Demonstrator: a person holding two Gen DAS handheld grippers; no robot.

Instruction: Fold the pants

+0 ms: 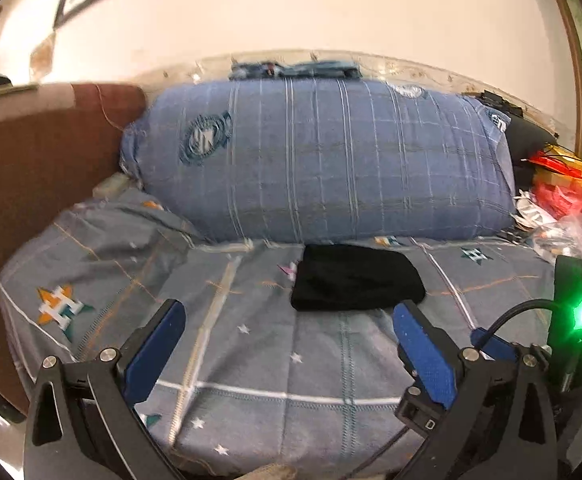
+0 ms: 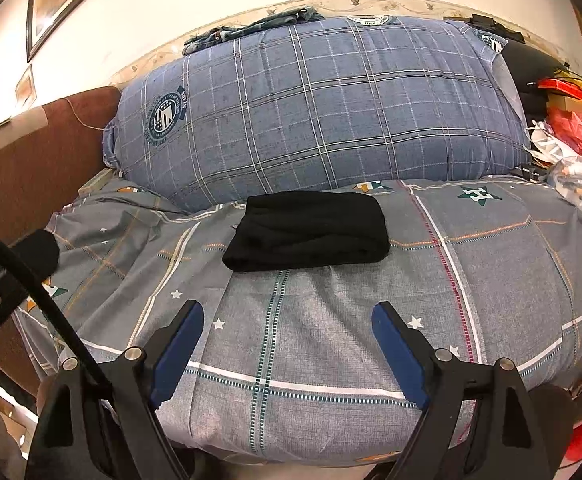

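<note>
Black pants (image 1: 357, 278) lie folded into a compact rectangle on the grey checked bed sheet (image 1: 275, 364), just in front of a big blue plaid pillow. The same pants (image 2: 309, 230) sit mid-bed in the right wrist view. My left gripper (image 1: 291, 312) stands open above the sheet, its blue pads wide apart, with the pants just beyond and nothing between the fingers. Closer to the bed's front edge, my right gripper (image 2: 287, 314) is also open and holds nothing; the pants lie well ahead of it. The right gripper's body with a green light shows at the left view's right edge.
The blue plaid pillow (image 2: 315, 108) fills the back of the bed against the wall. A brown headboard (image 1: 39, 168) rises at the left. Red and white plastic bags and clutter (image 2: 575, 136) pile at the right. Folded denim (image 1: 295, 70) rests behind the pillow.
</note>
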